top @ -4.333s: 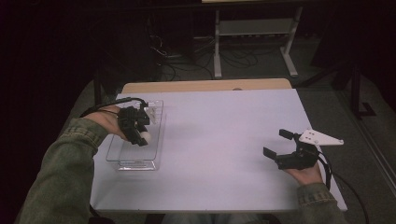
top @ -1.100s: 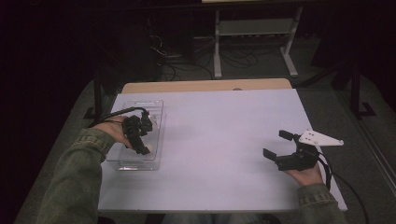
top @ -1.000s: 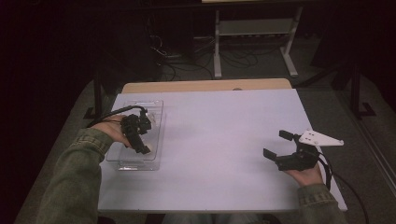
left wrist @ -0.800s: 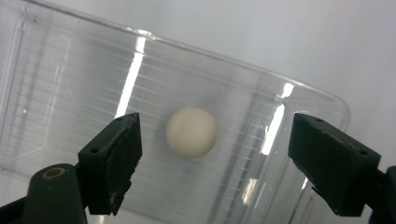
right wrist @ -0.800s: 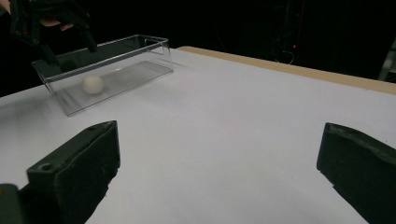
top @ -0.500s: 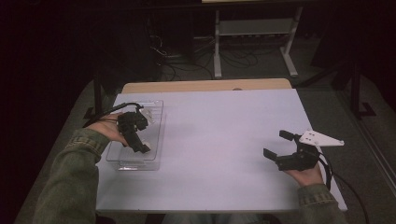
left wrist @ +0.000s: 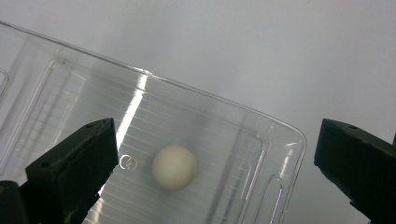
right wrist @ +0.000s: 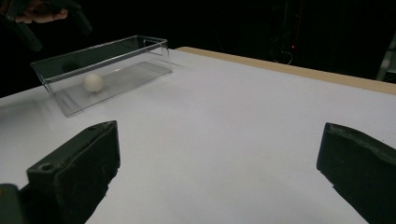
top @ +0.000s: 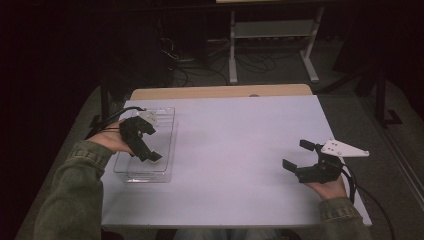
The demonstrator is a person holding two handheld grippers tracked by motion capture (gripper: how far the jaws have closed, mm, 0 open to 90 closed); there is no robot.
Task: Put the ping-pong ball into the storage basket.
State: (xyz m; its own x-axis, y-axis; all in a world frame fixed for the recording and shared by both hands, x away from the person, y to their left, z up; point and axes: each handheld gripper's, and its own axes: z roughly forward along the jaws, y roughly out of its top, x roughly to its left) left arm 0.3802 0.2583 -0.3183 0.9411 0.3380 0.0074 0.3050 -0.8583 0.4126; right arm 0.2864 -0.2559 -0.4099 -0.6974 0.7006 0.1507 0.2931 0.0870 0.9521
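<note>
Hovering over the clear plastic box [top: 146,150] at the left side of the white table [top: 235,150], the left gripper [top: 145,145] points down into it, and its jaws have just been opening and now stand wide apart with nothing pressed between them. In the left gripper view the small white ball [left wrist: 173,166] lies on the ribbed floor of the box (closer to the left jaw than to the right one), free of both. The right gripper view shows the same ball [right wrist: 93,82] sitting inside the box [right wrist: 107,70], near the end that faces that camera. The right gripper [top: 305,160] is held low over the table at the right side, well apart from the box, its jaws spread wide and holding nothing. The person's sleeves [top: 75,195] come in from the bottom of the high view.
</note>
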